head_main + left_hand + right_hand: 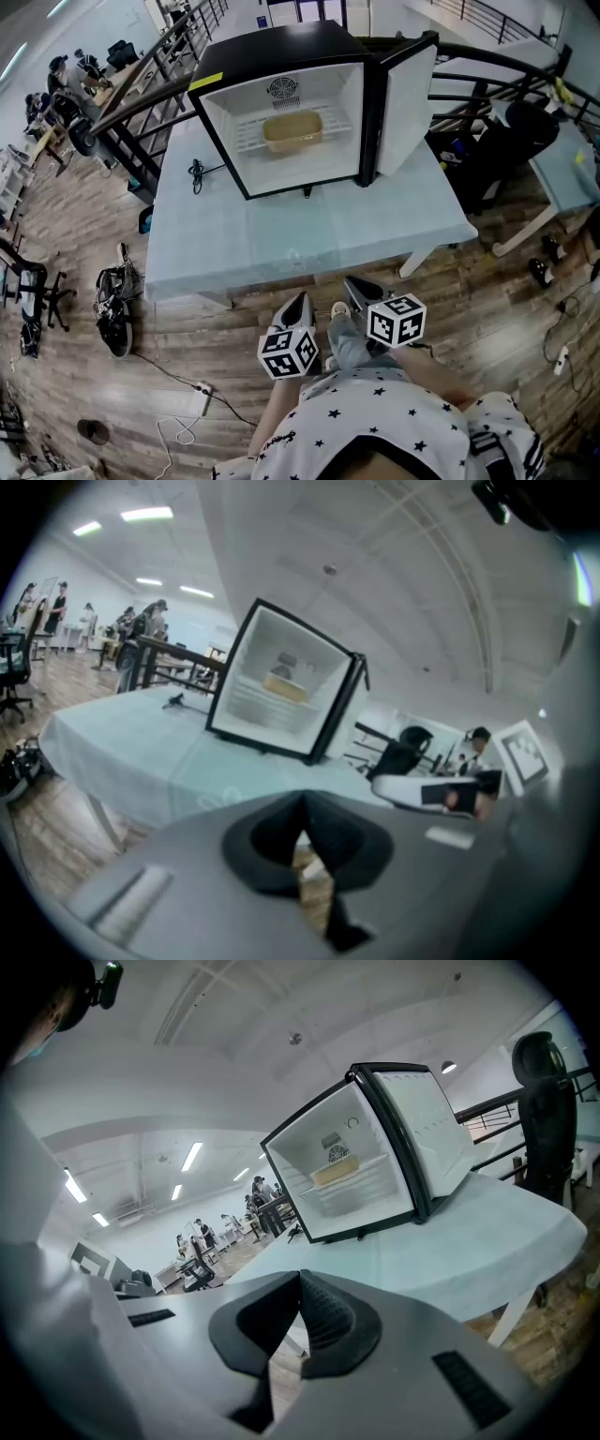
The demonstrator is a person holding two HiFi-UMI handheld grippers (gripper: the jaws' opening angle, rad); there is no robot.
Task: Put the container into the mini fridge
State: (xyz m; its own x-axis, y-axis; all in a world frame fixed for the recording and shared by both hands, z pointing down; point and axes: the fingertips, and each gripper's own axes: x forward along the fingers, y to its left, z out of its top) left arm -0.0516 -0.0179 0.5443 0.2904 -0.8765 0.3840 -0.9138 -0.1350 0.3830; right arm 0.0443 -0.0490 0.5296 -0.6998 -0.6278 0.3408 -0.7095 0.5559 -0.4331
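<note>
A black mini fridge [281,56] stands on the table with its door [405,103] swung open to the right. A tan container [292,129] rests on the white wire shelf inside; it also shows in the left gripper view as the container [285,686] and in the right gripper view as the container [336,1173]. My left gripper [298,309] and right gripper [361,289] hang low in front of the table, close to my body, both shut with nothing between the jaws. The left gripper [302,819] and right gripper [300,1297] point toward the fridge from a distance.
The table [281,244] wears a pale green cloth. A black cable [196,172] lies on it left of the fridge. A black railing [141,112] runs behind. An office chair [506,150] and a second table [567,173] stand at right. Bags [114,300] and a power strip [204,398] lie on the wooden floor.
</note>
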